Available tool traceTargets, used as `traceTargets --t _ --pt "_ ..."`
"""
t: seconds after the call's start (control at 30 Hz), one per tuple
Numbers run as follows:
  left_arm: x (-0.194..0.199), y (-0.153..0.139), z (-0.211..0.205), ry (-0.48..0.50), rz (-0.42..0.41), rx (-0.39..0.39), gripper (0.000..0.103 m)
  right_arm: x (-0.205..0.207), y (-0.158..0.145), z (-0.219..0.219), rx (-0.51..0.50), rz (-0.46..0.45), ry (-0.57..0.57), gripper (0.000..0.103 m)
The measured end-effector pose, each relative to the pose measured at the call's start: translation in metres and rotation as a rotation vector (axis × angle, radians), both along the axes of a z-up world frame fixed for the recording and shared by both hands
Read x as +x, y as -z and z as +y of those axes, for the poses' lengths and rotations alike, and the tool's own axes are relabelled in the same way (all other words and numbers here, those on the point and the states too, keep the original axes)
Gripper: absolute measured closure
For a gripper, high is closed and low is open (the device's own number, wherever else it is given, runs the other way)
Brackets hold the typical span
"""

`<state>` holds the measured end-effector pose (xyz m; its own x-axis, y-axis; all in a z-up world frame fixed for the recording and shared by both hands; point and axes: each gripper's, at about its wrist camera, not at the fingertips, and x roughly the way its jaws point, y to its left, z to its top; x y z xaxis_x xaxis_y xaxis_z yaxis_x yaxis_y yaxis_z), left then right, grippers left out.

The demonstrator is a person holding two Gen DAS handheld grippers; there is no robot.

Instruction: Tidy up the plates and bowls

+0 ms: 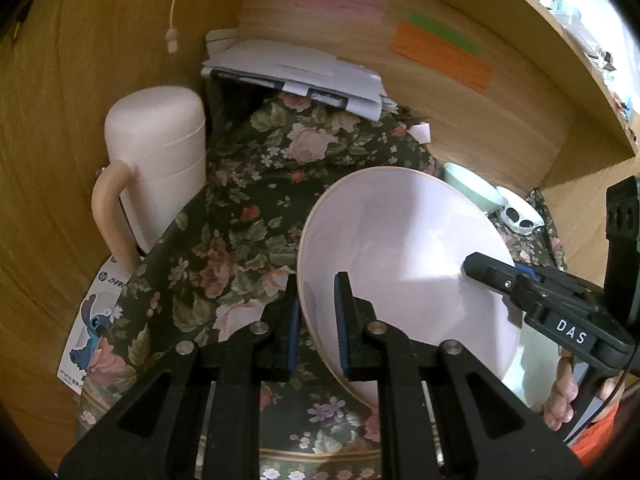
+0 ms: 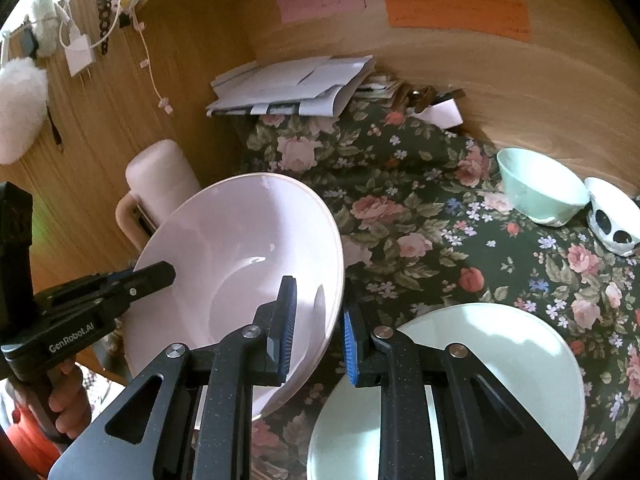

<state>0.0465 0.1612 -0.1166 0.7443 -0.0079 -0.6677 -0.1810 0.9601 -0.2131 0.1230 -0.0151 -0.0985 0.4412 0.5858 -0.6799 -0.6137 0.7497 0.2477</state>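
Large pale-pink glossy ceramic bowl point(image 1: 400, 264) carried tilted above the floral-cloth surface point(image 1: 248, 200), off the cloth. Left gripper point(image 1: 316, 320): jaws closed on its near rim. Right gripper point(image 2: 318, 328): jaws closed on the opposite rim. Two grips likely because the bowl is wide and slick. Pale-green flat plate point(image 2: 500, 360) lies just beside; small mint bowl point(image 2: 540, 188) and white black-spotted bowl point(image 2: 612, 216) sit touching at the far right, probably the stacking area.

left gripper point(image 1: 318, 320): black, blue pads, silver screws | right gripper point(image 2: 318, 328): same, "DAS" label
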Motion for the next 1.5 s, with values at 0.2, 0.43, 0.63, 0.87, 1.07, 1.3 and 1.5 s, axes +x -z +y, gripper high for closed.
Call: traceTargets --t 0.2,0.43,0.63,0.87,1.07,1.3,1.5 --pt "0.002 0.015 0.01 -0.005 0.036 -0.021 0.089 0.003 0.014 0.01 -0.038 0.042 -0.012 0.084" --pt "0.006 0.029 0.015 -0.005 0.074 -0.034 0.089 0.005 0.027 0.019 -0.092 0.07 -0.018 0.084" --pt "0.008 0.031 0.014 0.008 0.073 -0.023 0.089 0.007 0.031 0.022 -0.125 0.083 -0.02 0.084" --pt "0.007 0.028 0.014 0.009 0.064 -0.02 0.088 0.006 0.026 0.014 -0.11 0.065 -0.009 0.081" --pt "0.002 0.013 0.012 -0.034 0.034 0.041 0.066 0.0 0.008 -0.003 -0.072 0.011 0.002 0.081" --pt "-0.005 -0.023 -0.013 -0.01 -0.046 0.131 0.047 -0.003 -0.025 -0.042 -0.019 -0.078 0.049 0.074" --pt "-0.006 -0.057 -0.047 0.038 -0.143 0.187 0.03 -0.002 -0.051 -0.083 0.01 -0.171 0.116 0.059"
